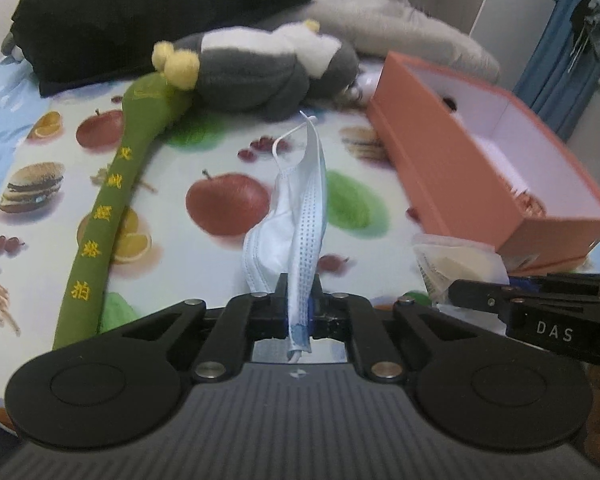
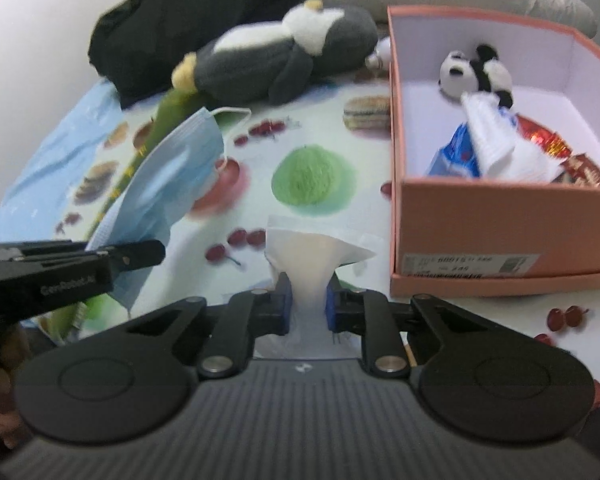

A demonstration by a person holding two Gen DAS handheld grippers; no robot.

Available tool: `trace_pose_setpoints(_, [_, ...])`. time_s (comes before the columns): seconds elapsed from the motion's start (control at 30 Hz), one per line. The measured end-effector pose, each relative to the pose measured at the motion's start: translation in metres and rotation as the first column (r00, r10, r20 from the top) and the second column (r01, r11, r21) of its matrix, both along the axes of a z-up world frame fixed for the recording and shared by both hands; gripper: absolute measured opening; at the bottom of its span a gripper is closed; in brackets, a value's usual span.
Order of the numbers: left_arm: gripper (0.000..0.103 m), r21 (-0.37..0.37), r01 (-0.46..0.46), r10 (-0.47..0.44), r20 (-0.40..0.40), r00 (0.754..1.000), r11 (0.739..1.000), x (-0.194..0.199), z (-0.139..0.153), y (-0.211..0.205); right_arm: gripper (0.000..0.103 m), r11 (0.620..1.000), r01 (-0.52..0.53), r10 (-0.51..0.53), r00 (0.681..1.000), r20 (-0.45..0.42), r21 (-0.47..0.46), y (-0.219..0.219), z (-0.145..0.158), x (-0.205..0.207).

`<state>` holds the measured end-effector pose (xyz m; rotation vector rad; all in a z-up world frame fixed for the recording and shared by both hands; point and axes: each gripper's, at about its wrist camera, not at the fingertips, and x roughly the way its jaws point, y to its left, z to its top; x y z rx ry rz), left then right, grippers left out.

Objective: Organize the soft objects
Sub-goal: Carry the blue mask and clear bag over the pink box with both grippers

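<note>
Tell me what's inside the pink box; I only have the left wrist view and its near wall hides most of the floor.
Observer: A small panda plush lies at the far end of the pink box.
Operator: Anything else in there?
Observer: Yes, a white cloth over a blue and white packet, with red wrappers beside them.
Operator: What is my right gripper holding? I only see its side.
Observer: The right gripper is shut on a clear packet with something cream inside.
Operator: And the mask?
Observer: From the right wrist, the face mask pinched in the left gripper shows its blue outer side.
</note>
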<state>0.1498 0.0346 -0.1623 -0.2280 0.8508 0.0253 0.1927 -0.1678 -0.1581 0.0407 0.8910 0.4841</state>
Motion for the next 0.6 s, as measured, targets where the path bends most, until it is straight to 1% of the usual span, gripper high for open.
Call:
trace_pose_setpoints(0.13, [0.009,-0.041,-0.005,0.007,0.041,0.999,0.999,-0.01,0.025,-0.003,0.02,0.999,0.024,-0.026,0.998,0.051,0.032,-0.011,0.029,-0.011])
trace_pose_setpoints(0.3, [0.009,-0.04,0.03,-0.026,0.1,0.995,0.999,-0.023,0.056,-0.016,0.02,0.997,0.057,-0.064,0.99,0.122,0.058,-0.027,0.062,-0.027])
trace_pose_setpoints(0.43, [0.009,-0.05,0.066,-0.059,0.132,0.989,0.997,-0.035,0.075,-0.031,0.02,0.994,0.08,-0.092,0.982,0.162,0.074,-0.041,0.082,-0.043])
trace_pose_setpoints(0.6, [0.009,-0.069,0.106,-0.094,0.159,0.983,0.992,-0.048,0.089,-0.054,0.02,0.99,0.113,-0.128,0.973,0.194,0.086,-0.062,0.096,-0.062])
